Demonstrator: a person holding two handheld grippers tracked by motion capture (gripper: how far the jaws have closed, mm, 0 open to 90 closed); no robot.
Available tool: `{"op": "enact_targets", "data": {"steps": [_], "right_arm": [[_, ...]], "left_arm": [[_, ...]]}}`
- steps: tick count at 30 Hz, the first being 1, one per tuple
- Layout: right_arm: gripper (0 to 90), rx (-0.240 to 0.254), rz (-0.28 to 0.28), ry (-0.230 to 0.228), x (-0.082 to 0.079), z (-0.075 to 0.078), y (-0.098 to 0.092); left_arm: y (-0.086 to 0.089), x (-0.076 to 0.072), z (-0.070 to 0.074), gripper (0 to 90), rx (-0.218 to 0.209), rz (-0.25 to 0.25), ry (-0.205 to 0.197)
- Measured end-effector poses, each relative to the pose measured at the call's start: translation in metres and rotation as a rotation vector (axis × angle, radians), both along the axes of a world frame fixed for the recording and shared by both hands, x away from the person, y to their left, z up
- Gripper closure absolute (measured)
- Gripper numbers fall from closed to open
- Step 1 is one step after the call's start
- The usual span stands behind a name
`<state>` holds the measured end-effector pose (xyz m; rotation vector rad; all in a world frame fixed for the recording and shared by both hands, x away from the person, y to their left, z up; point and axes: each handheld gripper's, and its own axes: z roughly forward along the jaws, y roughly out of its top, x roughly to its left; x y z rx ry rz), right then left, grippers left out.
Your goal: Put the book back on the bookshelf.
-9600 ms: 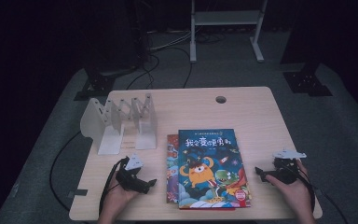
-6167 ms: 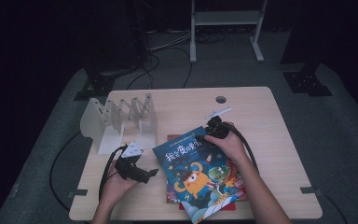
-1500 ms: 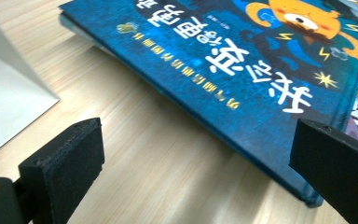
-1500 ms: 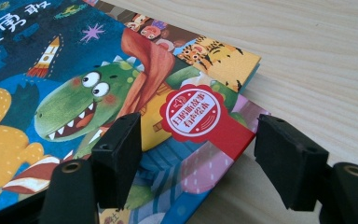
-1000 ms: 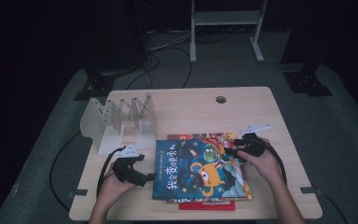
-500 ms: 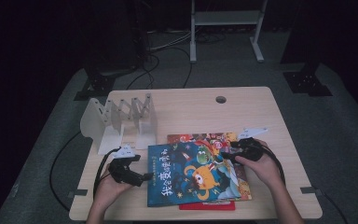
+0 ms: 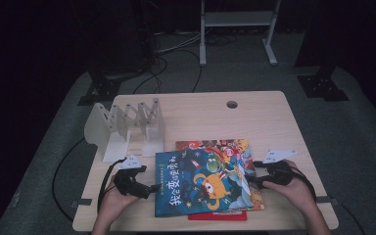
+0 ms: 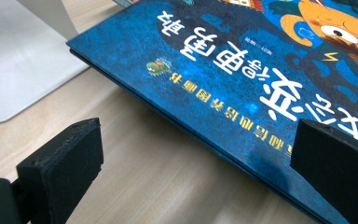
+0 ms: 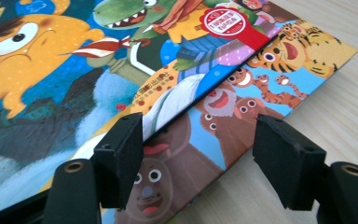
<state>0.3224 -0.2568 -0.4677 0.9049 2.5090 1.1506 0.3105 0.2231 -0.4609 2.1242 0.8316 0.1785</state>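
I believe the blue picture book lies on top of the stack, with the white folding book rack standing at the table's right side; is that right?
Not quite: the white folding book rack stands at the table's left side, not the right, as the high view shows. The rest holds: the blue picture book does lie on top of the stack.

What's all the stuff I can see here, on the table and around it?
Top book: one, blue cover with an orange monster, front middle of the table, on the other books.
Animal book: one, orange with tigers and bears, under the top book.
Red book: one, edge showing at the front of the stack.
Book rack: one, white, table's left.
Table: one, light wood.
Metal frame: one, grey, on the floor behind.
Left gripper: black, open at the top book's left edge.
Right gripper: black, jaws apart at the books' right edge.
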Motion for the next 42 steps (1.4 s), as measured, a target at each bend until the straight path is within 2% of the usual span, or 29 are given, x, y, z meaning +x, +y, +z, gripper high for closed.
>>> {"op": "enact_targets", "data": {"steps": [6, 9, 15, 21, 31, 36, 40, 42], "right_arm": [[34.9, 0.015, 0.016, -0.003, -0.001, -0.001, 0.001], [34.4, 0.014, 0.046, -0.007, -0.002, -0.001, 0.007], [32.9, 0.012, 0.107, -0.016, -0.003, -0.001, 0.023], [31.0, -0.001, 0.133, -0.014, -0.003, -0.002, 0.032], [32.9, -0.007, 0.137, -0.023, -0.005, -0.001, 0.034], [32.8, 0.004, 0.155, -0.023, -0.007, -0.002, 0.041], [32.7, 0.004, 0.173, -0.026, -0.009, -0.002, 0.048], [32.6, 0.004, 0.177, -0.023, -0.010, -0.002, 0.051]], "left_arm": [[0.003, -0.002, -0.004, 1.3, -0.020, 0.007, 0.021], [0.005, -0.002, -0.006, 0.3, -0.022, 0.013, 0.027], [0.010, -0.001, -0.010, 0.0, -0.053, 0.020, 0.056], [0.012, 0.002, -0.015, 0.0, -0.095, 0.009, 0.100], [0.006, -0.004, -0.015, 0.0, -0.086, -0.036, 0.158], [0.013, -0.007, -0.016, 0.0, -0.092, -0.027, 0.170], [0.017, -0.008, -0.012, 0.0, -0.074, -0.014, 0.177], [0.019, -0.008, -0.010, 0.0, -0.077, -0.010, 0.183]]}}
